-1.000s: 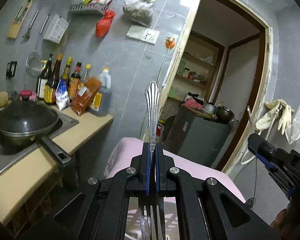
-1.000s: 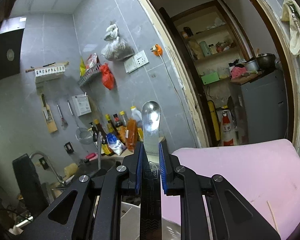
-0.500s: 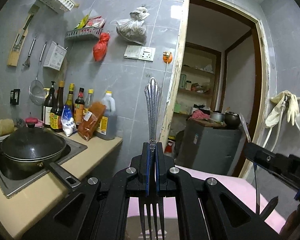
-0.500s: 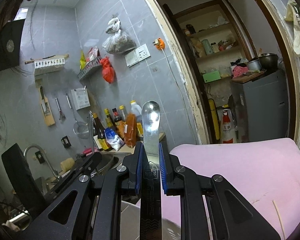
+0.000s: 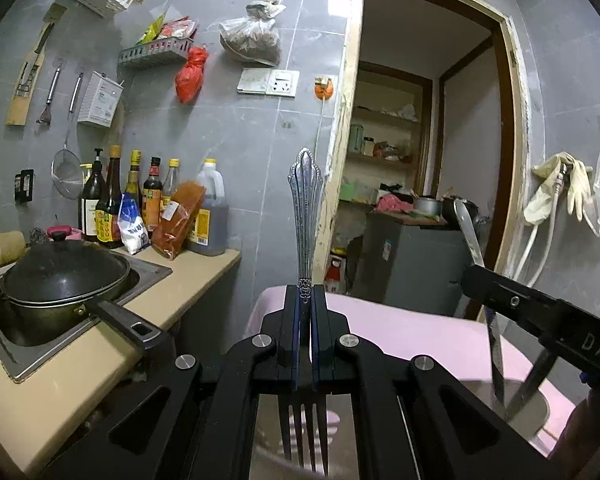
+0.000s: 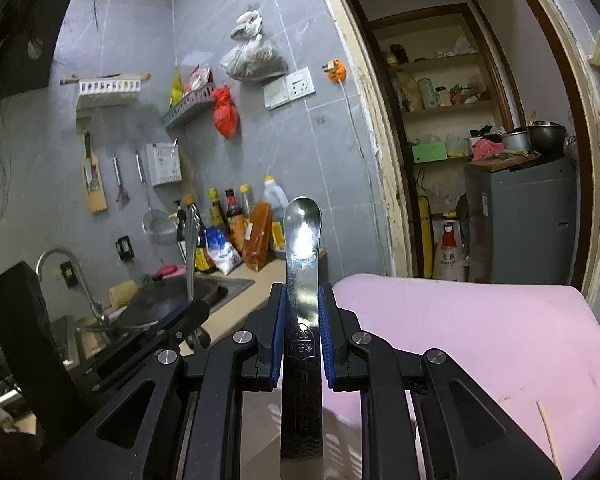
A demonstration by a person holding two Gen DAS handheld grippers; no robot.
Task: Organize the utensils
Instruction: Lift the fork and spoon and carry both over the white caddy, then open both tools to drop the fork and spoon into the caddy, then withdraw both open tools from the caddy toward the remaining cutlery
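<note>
- We look into a small kitchen with a grey tiled wall [image 5: 236,132] far ahead and an open doorway [image 5: 432,152] on the right, leading to shelves [image 6: 444,108] crowded with jars and boxes.
- A pink cushion [image 6: 480,340] fills the near right, just under both tools.
- A tan counter [image 5: 80,368] runs along the left, with a steel sink [image 5: 148,276] set into it.
- In that sink sits a dark wok [image 5: 60,276] under its lid, the handle pointing toward us.
- At the far end of the counter stands a row of sauce bottles [image 5: 112,200], a jug [image 5: 210,208] of dark liquid at its right end, two bags leaning against them.
- On the wall, a grey rack [image 5: 156,50] holds packets, and a tied sack [image 5: 252,36] of something brown hangs to its right, a red bag [image 5: 190,76] below.
- Our left gripper [image 5: 305,292] has its fingers pressed together on a fork [image 5: 306,208], ornate handle pointing away, tines toward the camera.
- Our right gripper [image 6: 303,296] pinches a spoon [image 6: 302,232] by its flat handle, bowl pointing away.
- Both utensils are in the air above the cushion, well apart.
</note>
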